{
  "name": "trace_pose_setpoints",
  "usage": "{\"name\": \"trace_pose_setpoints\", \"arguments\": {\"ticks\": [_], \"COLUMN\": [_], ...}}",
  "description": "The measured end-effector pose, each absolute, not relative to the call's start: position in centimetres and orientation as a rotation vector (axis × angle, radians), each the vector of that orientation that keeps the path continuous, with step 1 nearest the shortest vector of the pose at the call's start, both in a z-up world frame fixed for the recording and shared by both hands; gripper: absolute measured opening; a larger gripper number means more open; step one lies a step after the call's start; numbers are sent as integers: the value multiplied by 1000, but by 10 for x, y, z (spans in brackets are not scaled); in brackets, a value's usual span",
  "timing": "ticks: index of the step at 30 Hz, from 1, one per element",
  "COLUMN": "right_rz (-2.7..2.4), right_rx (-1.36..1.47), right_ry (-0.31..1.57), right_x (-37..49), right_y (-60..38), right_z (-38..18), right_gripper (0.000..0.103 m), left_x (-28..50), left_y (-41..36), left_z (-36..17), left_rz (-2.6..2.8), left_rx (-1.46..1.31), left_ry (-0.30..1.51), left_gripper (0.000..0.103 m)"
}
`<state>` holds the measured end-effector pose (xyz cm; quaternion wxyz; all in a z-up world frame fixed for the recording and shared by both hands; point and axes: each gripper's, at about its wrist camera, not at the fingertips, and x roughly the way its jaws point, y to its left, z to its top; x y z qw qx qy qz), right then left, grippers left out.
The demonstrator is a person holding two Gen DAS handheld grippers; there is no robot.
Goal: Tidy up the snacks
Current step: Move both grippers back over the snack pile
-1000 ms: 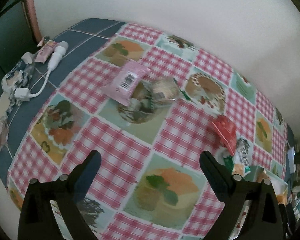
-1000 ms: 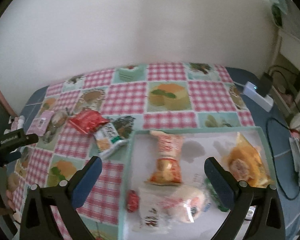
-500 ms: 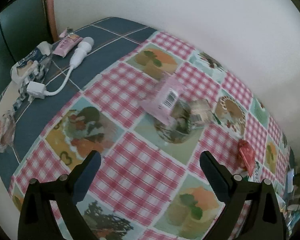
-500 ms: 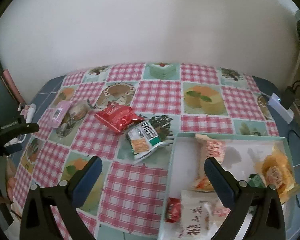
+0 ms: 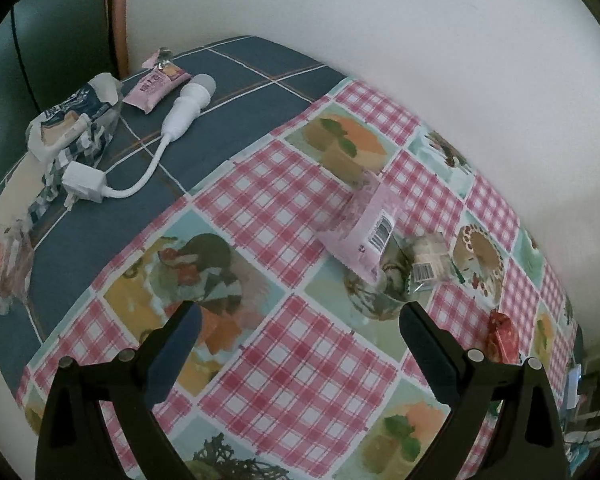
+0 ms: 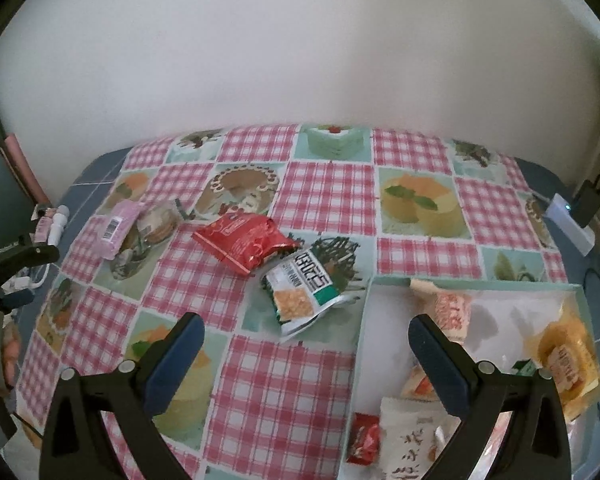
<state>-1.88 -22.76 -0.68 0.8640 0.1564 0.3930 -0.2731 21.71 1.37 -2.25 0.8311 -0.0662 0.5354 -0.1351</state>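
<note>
Right hand-held gripper (image 6: pixel 302 338) open nr green snack pack (image 6: pixel 302 292), print unreadable.

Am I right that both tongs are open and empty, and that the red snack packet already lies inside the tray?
Not quite. Both tongs, left and right, are open and empty, but the right wrist view shows the red snack packet on the tablecloth, outside the tray.

Pink snack packet (image 5: pixel 366 228) beyond empty, parted jaws

Soft, dim, even light washes both fisheye views; shadows fall faint inside the tray (image 6: pixel 580 292). Edges bend and darken into black corners. The pink packet (image 5: pixel 370 232) shows slight blur.
</note>
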Motion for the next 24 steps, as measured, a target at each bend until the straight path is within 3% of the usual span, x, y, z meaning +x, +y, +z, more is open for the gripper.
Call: {"name": "trace_pose_setpoints", "arguments": {"ticks": [13,24], "right_rz": [-557,-469], "right_rx": [380,518], "right_ry": [821,843], "right_x": [-7,43], "right_y": [-244,-267], "right_z": [-7,-1], "right_gripper": [103,103], "left_x": [239,265], "left_y": [5,-48], "left_z": [-33,-23], "left_rz": [-329,-484], "left_rx": [-177,111], "left_ry": [1172,1093], "left_gripper": [99,99]}}
